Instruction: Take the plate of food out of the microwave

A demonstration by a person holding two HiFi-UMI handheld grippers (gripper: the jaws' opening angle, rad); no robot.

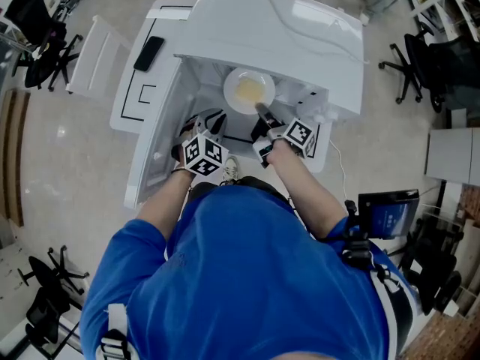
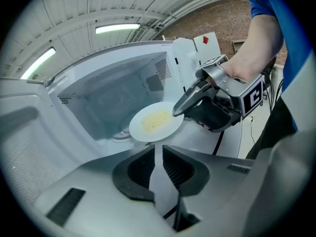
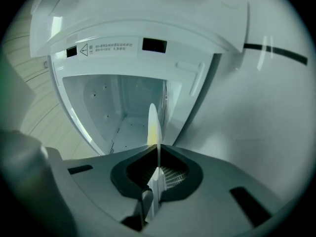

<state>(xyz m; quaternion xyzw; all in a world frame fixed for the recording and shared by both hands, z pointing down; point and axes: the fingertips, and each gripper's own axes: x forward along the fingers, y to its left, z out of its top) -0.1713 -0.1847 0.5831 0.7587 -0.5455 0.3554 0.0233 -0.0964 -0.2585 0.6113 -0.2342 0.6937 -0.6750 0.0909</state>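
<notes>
Between the jaws of the right gripper (image 3: 158,149), the rim of the white plate (image 3: 153,122) is clamped and is seen edge-on. The plate, with pale yellow food (image 2: 154,118) on it, is held at the mouth of the open microwave (image 1: 300,36). The jaws of the left gripper (image 2: 158,154) are drawn almost together with nothing between them, near the plate's front rim.

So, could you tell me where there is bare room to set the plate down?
The white tabletop left of the microwave is bare on the near side of what looks like a black phone. The microwave's mouth is crowded: plate, right tool and left tool.
</notes>
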